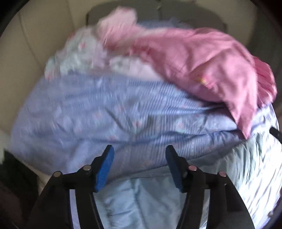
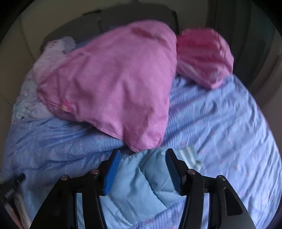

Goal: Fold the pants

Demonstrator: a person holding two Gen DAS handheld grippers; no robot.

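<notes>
Pink fabric, seemingly the pants [image 2: 112, 88], lay crumpled in a heap on top of a blue striped quilt [image 2: 220, 123], and every place below is given against that quilt. From the right wrist view the pink cloth covered the quilt's upper middle, one pointed corner hanging down toward its near edge; the blur made it hard to tell legs from waistband. A second, brighter pink bundle [image 2: 204, 56] rested on the quilt's far right part, touching the larger pink piece. A pale printed cloth [image 2: 52, 52] sat bunched at the quilt's far left edge. The right gripper [image 2: 141, 169] hovered over the quilt's near fold, where a lighter blue quilted underside [image 2: 141, 185] showed, its blue-padded jaws spread apart and holding nothing. From the left wrist view the pants [image 1: 202, 70] lay on the quilt's [image 1: 105, 114] far right side, well apart from the left gripper [image 1: 140, 167], which hung above the quilt's near edge with its jaws likewise spread and empty. Beyond the quilt's far edge stood a grey padded headboard [image 2: 132, 15]
</notes>
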